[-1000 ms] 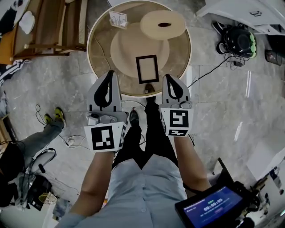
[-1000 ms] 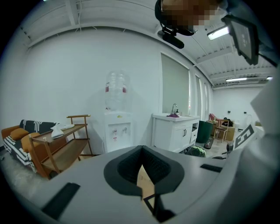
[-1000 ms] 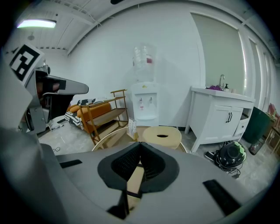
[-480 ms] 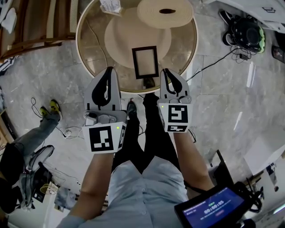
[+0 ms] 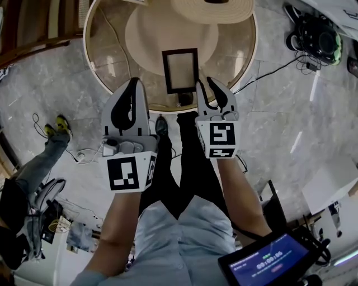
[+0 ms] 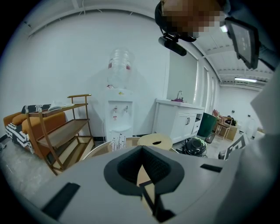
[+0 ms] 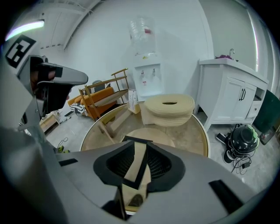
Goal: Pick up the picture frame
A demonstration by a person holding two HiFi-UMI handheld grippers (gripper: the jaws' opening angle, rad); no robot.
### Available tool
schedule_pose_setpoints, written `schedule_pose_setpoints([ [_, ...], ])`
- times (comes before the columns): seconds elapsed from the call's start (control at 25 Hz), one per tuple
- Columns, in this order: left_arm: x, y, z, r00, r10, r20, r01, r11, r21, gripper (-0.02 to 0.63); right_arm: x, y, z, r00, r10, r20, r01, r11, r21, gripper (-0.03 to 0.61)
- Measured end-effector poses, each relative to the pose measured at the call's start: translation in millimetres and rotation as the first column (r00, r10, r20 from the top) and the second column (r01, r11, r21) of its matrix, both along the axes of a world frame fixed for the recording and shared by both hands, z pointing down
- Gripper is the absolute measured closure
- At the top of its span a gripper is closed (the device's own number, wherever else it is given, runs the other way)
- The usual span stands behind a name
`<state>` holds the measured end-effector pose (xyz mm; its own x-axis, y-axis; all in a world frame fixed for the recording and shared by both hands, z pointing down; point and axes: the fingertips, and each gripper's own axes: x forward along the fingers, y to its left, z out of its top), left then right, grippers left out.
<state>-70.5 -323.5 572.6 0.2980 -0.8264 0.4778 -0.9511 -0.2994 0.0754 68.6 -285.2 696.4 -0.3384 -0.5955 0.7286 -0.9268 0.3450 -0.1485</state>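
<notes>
Head view: the picture frame [image 5: 180,70], black-edged with a pale middle, lies flat on a round wooden disc [image 5: 146,40] on the round glass-topped bench [image 5: 109,64]. A thicker round wooden stool top [image 5: 215,8] sits at the far edge. Both grippers are held out over the bench's near rim. The left gripper [image 5: 134,81] is to the left of the frame and apart from it, its jaws meeting at the tips and holding nothing. The right gripper [image 5: 206,84] is just beside the frame's near right corner, jaws parted. The person's legs and dark shoes show below, and a small screen [image 5: 268,260] sits at lower right.

Left gripper view: the jaws come together at their tips, leaving only a thin slit lower down. Nothing is gripped, and a bit of tan surface and a black edge show through the slit. Beyond stand a water dispenser [image 6: 119,105], a wooden rack [image 6: 65,131] and a white cabinet [image 6: 179,124].

Right gripper view: the jaws stand a little apart, closed on nothing. The frame's near corner shows in the gap. Whether it lies level with the jaws or below them cannot be told.
</notes>
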Motion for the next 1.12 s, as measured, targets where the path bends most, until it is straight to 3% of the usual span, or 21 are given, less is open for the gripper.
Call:
schedule_pose_setpoints([
  [0.76,4,3,62,1.000,-0.006,-0.008,0.005,0.996,-0.093,0.603,-7,24,74,1.000,0.013,0.005,-0.012,0.992,-0.125,0.466],
  [1.12,-13,16,85,1.000,-0.022,0.010,0.023,0.992,-0.124,0.603,-8,34,107,1.000,0.017,-0.014,-0.019,0.988,-0.153,0.460],
])
